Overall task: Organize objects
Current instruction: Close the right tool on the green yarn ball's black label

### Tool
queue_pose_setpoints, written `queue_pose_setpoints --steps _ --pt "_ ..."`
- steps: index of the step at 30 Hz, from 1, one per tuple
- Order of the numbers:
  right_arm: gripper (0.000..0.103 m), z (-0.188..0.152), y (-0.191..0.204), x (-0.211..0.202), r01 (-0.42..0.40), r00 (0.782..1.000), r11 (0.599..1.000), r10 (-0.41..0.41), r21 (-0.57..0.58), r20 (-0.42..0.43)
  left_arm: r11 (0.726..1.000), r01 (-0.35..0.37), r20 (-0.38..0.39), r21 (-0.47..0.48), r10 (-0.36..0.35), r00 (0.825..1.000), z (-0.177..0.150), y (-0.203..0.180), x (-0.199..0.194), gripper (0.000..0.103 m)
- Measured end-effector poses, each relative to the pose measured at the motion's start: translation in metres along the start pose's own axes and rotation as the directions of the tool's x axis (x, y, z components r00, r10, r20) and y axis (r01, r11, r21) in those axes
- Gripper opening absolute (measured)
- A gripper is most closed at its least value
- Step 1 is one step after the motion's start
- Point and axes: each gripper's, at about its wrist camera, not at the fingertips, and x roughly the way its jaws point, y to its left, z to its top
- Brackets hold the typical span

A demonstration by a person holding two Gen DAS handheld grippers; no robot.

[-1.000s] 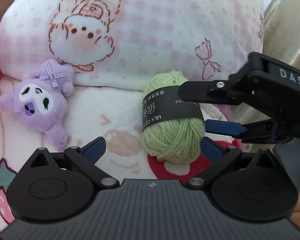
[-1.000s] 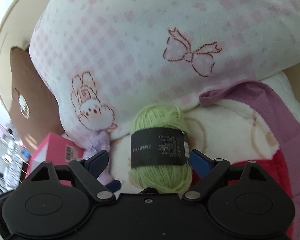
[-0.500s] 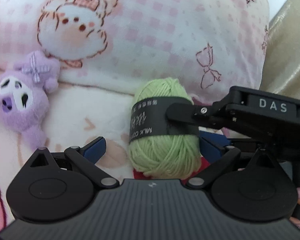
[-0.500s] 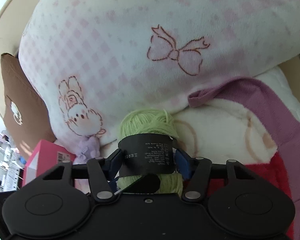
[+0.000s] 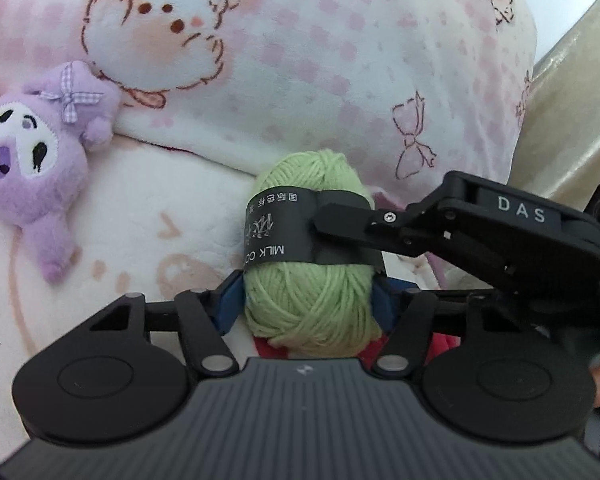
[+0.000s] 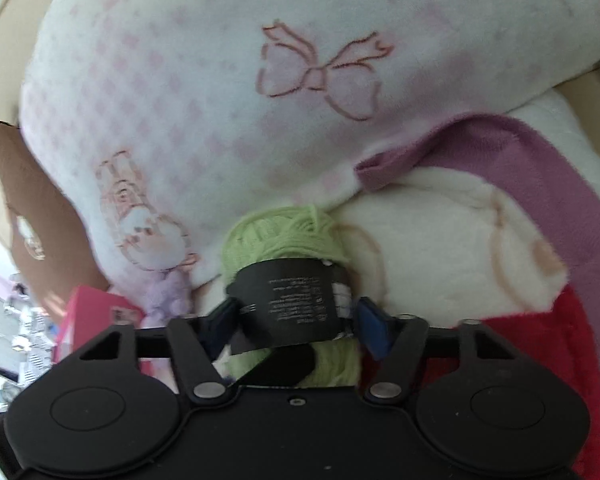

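A light green yarn ball (image 5: 308, 312) with a black paper label lies on a cream blanket, against a pink-checked pillow. My left gripper (image 5: 305, 306) has the ball's near end between its blue pads, which press in on both sides as the jaws close. From the right, my right gripper (image 6: 296, 320) holds the same ball (image 6: 284, 236) across the label. Its pads touch the label while the jaws ease slightly open. Its upper finger (image 5: 352, 220) lies over the label in the left wrist view.
A purple plush toy (image 5: 24, 168) lies left of the ball, against the pillow (image 5: 300, 60). Farther left are a pink box (image 6: 96, 316) and a brown cushion (image 6: 32, 208). Gold fabric (image 5: 572, 120) rises at the right. The blanket (image 6: 440, 240) has red and purple parts.
Both grippers went from wide open around the yarn ball to shut on it, the right one first, then the left. The right gripper came in and lowered onto the label.
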Motion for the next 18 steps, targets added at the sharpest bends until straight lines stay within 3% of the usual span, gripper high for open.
queue_pose_setpoints --steps 8,18 --pt "0.064 -0.009 0.017 -0.003 0.032 0.999 0.993 -0.03 -0.117 0.016 0.999 0.008 0.007 -0.039 -0.008 1.0 -0.005 0.004 -0.007 0.058" --pt "0.064 -0.019 0.023 -0.008 0.029 1.0 0.99 -0.028 -0.139 0.01 1.0 -0.005 -0.011 -0.023 0.005 1.0 -0.009 0.001 -0.024 0.054"
